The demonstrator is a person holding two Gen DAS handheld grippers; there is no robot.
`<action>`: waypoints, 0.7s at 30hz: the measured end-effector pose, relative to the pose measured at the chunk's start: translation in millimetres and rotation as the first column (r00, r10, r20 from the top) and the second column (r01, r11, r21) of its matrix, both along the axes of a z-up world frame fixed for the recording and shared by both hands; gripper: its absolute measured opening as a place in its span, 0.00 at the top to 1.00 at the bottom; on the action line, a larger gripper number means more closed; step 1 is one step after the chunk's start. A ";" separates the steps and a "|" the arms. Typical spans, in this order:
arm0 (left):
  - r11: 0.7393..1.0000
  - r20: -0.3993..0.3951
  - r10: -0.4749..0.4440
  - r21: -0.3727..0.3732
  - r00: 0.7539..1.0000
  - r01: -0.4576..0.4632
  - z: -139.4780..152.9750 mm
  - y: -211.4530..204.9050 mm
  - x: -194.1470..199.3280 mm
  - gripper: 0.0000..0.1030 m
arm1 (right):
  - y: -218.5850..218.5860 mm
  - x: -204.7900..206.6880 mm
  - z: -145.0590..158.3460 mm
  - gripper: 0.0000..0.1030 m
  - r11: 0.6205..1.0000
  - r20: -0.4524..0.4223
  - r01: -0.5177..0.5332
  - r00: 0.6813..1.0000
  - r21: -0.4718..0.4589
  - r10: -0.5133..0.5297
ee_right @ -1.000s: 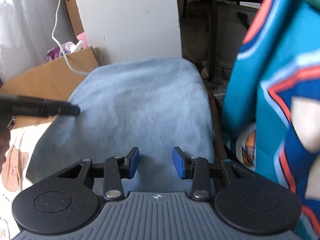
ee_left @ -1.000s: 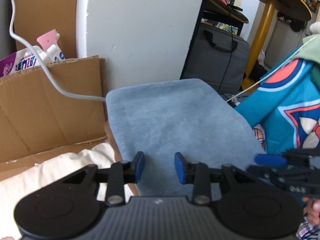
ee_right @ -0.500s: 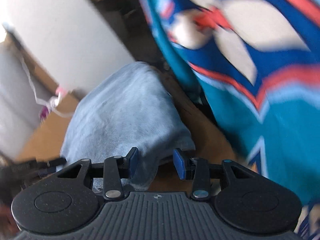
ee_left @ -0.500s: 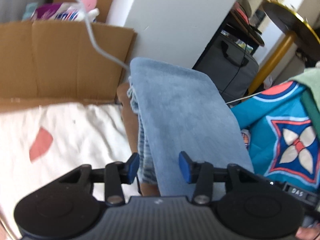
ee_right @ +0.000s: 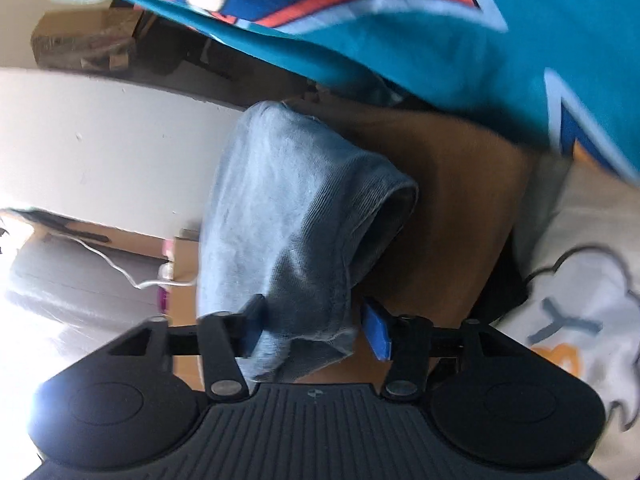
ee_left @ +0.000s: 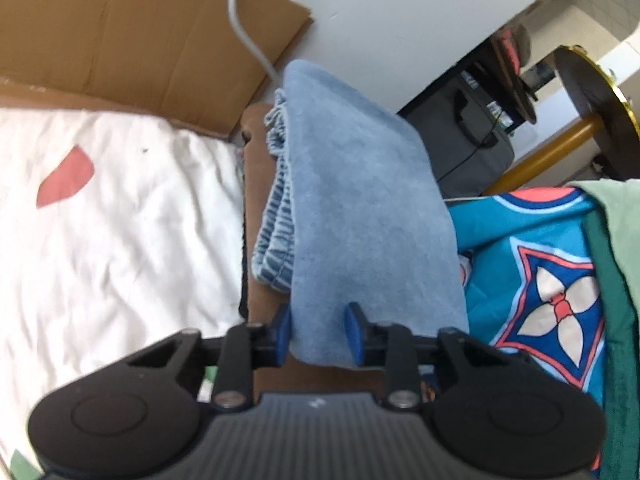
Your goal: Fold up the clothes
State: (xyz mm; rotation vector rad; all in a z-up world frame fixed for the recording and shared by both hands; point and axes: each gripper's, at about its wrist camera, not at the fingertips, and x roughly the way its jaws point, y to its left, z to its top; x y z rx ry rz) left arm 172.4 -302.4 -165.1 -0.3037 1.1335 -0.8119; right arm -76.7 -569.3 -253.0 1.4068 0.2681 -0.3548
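Note:
A folded light-blue garment [ee_left: 360,200] lies on a brown surface [ee_left: 256,184], its gathered waistband [ee_left: 276,216] along the left side. My left gripper [ee_left: 319,334] is open at the garment's near edge, and that edge lies between its blue pads [ee_left: 282,334]. In the right wrist view, which is strongly rolled, the same garment [ee_right: 288,216] bulges up at its fold. My right gripper [ee_right: 316,330] stands open wide around its near corner, one blue pad [ee_right: 378,334] on either side. Neither gripper visibly pinches the cloth.
A white cloth with a red patch [ee_left: 100,220] lies to the left, with cardboard [ee_left: 132,32] and a white cable [ee_left: 248,40] behind. Teal patterned fabric [ee_left: 552,288] hangs close on the right. A white panel [ee_left: 400,20], grey bag [ee_left: 460,136] and yellow-legged table [ee_left: 560,140] stand beyond.
Both grippers closed in on the garment's near edge. The left one swung left and narrowed its gap slightly. The right one rolled hard and spread its fingers wider around the corner.

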 end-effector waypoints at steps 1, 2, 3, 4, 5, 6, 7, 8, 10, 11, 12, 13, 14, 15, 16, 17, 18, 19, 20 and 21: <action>1.000 -0.030 0.015 -0.014 0.999 -0.015 1.4 3.1 1.7 0.77 | 0.2 -2.3 -2.1 0.71 1.000 0.021 0.006 1.000 0.025 -0.006; 0.999 -0.054 0.027 -0.024 0.998 -0.029 2.9 6.0 2.8 0.78 | 1.2 -3.7 -1.4 0.73 1.000 0.030 0.007 1.000 0.026 -0.008; 0.999 -0.059 0.033 -0.022 0.998 -0.034 4.8 8.1 2.1 0.79 | 2.7 -4.8 0.8 0.74 1.000 0.033 0.006 0.999 0.015 -0.007; 0.999 -0.063 0.038 -0.021 0.997 -0.040 6.8 9.9 1.2 0.79 | 3.3 -5.3 3.6 0.75 1.000 0.029 0.004 1.000 -0.002 -0.004; 0.999 -0.064 0.042 -0.019 0.997 -0.043 8.6 11.0 0.2 0.79 | 4.5 -5.5 6.9 0.75 1.000 0.018 0.002 1.000 -0.021 -0.001; 0.999 -0.062 0.043 -0.015 0.997 -0.044 9.9 11.5 -0.9 0.80 | 6.3 -5.5 10.2 0.75 0.999 0.005 -0.001 1.000 -0.037 0.001; 0.999 -0.057 0.044 -0.010 0.997 -0.044 11.3 11.9 -2.0 0.80 | 7.5 -5.9 12.6 0.75 0.999 -0.003 -0.002 1.000 -0.043 0.002; 0.999 -0.044 0.043 0.002 0.998 -0.043 13.0 11.9 -3.2 0.80 | 8.4 -6.0 14.3 0.75 0.999 -0.007 -0.003 1.000 -0.043 0.003; 0.998 -0.018 0.045 0.037 0.999 -0.044 17.5 12.1 -4.8 0.81 | 8.8 -6.5 17.6 0.74 0.998 -0.023 -0.005 1.000 -0.057 0.004; 0.997 0.005 0.050 0.060 0.999 -0.050 21.2 12.7 -4.8 0.88 | 9.0 -7.8 19.3 0.74 0.998 -0.036 -0.005 0.999 -0.069 0.002; 0.995 0.029 0.055 0.084 0.998 -0.057 25.1 13.5 -4.8 0.91 | 9.3 -9.0 20.8 0.72 0.997 -0.048 -0.003 0.999 -0.077 -0.001; 0.992 0.055 0.059 0.104 0.997 -0.065 29.6 15.3 -4.4 0.91 | 9.6 -9.8 22.3 0.72 0.997 -0.060 0.000 0.998 -0.083 -0.005; 0.992 0.071 0.061 0.109 0.996 -0.069 33.3 16.9 -3.3 0.91 | 9.0 -11.2 22.6 0.72 0.996 -0.064 0.002 0.998 -0.086 -0.007; 0.993 0.075 0.056 0.102 0.996 -0.064 36.3 17.1 -1.6 0.91 | 8.8 -11.5 23.3 0.72 0.996 -0.065 0.002 0.998 -0.088 -0.008; 0.994 0.081 0.050 0.097 0.995 -0.057 39.5 16.4 0.2 0.91 | 9.6 -11.5 24.3 0.72 0.996 -0.069 0.000 0.998 -0.094 -0.007; 0.994 0.093 0.039 0.098 0.995 -0.048 43.0 12.9 2.0 0.91 | 10.9 -11.7 26.4 0.72 0.995 -0.076 -0.002 0.997 -0.104 -0.006; 0.994 0.105 0.028 0.100 0.994 -0.038 46.6 9.3 3.9 0.91 | 12.4 -12.9 28.6 0.72 0.994 -0.083 -0.004 0.997 -0.114 -0.005; 0.995 0.117 0.017 0.098 0.993 -0.029 50.2 5.7 5.6 0.91 | 14.0 -14.8 29.6 0.72 0.993 -0.091 -0.007 0.996 -0.121 -0.004; 0.996 0.131 0.007 0.092 0.991 -0.019 54.2 1.4 6.7 0.91 | 14.9 -16.9 30.4 0.72 0.993 -0.095 -0.006 0.995 -0.118 -0.005; 0.996 0.150 -0.007 0.089 0.989 -0.006 58.2 -4.3 7.5 0.91 | 15.5 -19.0 31.3 0.72 0.994 -0.097 -0.004 0.995 -0.111 -0.007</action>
